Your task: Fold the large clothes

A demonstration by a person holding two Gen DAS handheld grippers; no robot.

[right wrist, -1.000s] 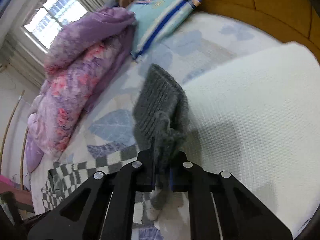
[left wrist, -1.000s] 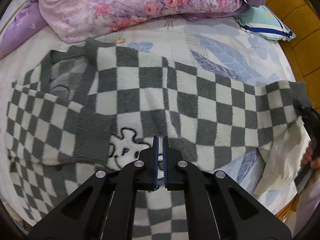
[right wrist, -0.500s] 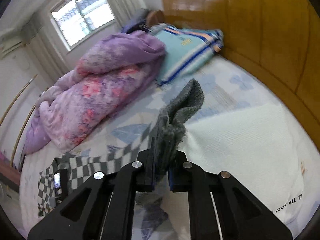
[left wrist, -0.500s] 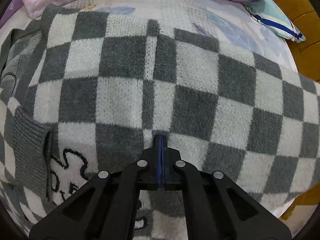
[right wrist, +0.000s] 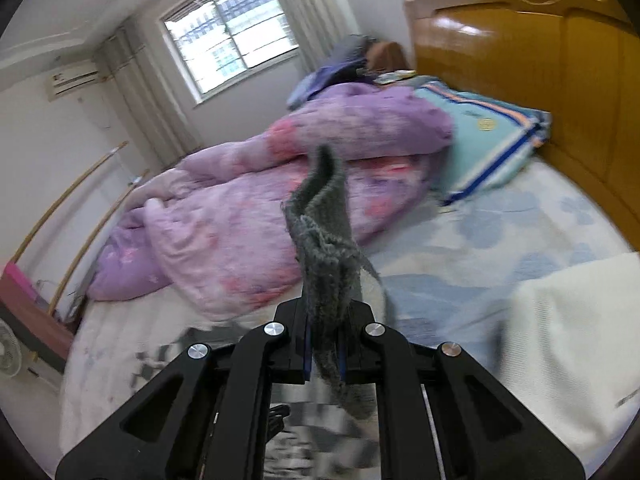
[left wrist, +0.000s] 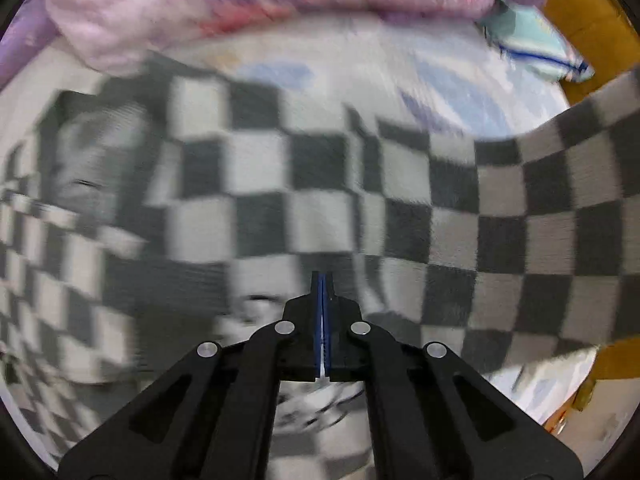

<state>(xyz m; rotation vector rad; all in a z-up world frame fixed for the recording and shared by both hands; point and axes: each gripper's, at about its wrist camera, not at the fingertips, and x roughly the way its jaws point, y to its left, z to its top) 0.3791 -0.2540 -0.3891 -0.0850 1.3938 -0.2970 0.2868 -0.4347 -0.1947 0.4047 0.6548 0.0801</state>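
knit checkered sweater (left wrist: 328, 184) spread on bed, below purple quilt (left wrist: 256, 4). soft, floppy, sags; best grip at ribbed edge. left gripper (left wrist: 322, 280) pressed together over sweater; right gripper (right wrist: 325, 320) pinching grey cuff (right wrist: 324, 240).

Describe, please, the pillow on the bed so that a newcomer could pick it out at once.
Start at the orange wooden headboard at the end of the bed. Leaning against its foot, beside the heaped purple floral quilt, lies the pillow. It alone is pale turquoise, edged with dark blue and orange stripes.
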